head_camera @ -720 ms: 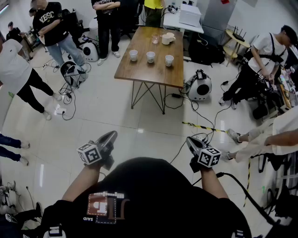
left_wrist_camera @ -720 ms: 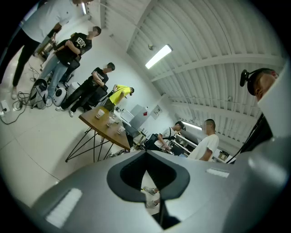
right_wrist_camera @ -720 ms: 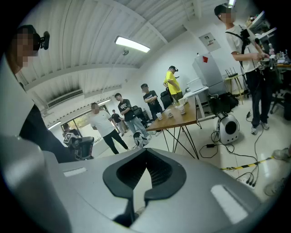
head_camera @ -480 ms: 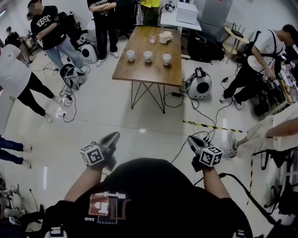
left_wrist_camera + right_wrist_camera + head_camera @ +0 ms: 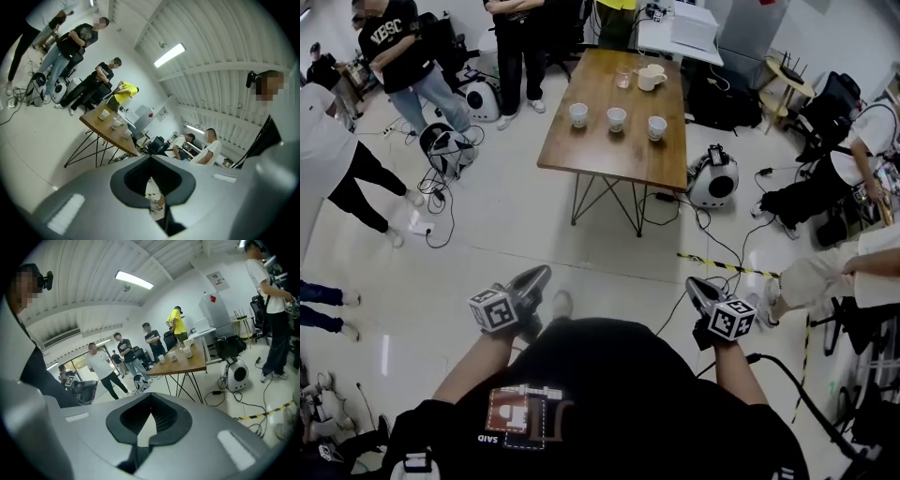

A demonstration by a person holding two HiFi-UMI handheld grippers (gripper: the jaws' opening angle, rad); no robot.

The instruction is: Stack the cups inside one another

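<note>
The pale glossy floor (image 5: 516,234) takes up most of the head view, with cables trailing across it and a strip of yellow-and-black tape (image 5: 717,265) lying to the right of centre. On the far side stands the wooden table (image 5: 614,155) on thin black metal legs, well apart from the person wearing the rig, whose black shirt (image 5: 600,394) fills the bottom of the view. Several bystanders stand or sit around the edges of the room. A round white-and-black device (image 5: 713,180) sits on the floor just beside the table's right end. The left gripper (image 5: 542,273) and the right gripper (image 5: 692,284) are held out low in front of the body, both over bare floor and far from the table. In each gripper view the jaws are closed tip to tip with nothing between them. On the table, three small white cups stand apart in a row: the left cup (image 5: 578,114), the middle cup (image 5: 617,118) and the right cup (image 5: 656,127), none inside another. Behind them, at the far end, are a clear glass (image 5: 623,77) and a white mug (image 5: 652,78).
</note>
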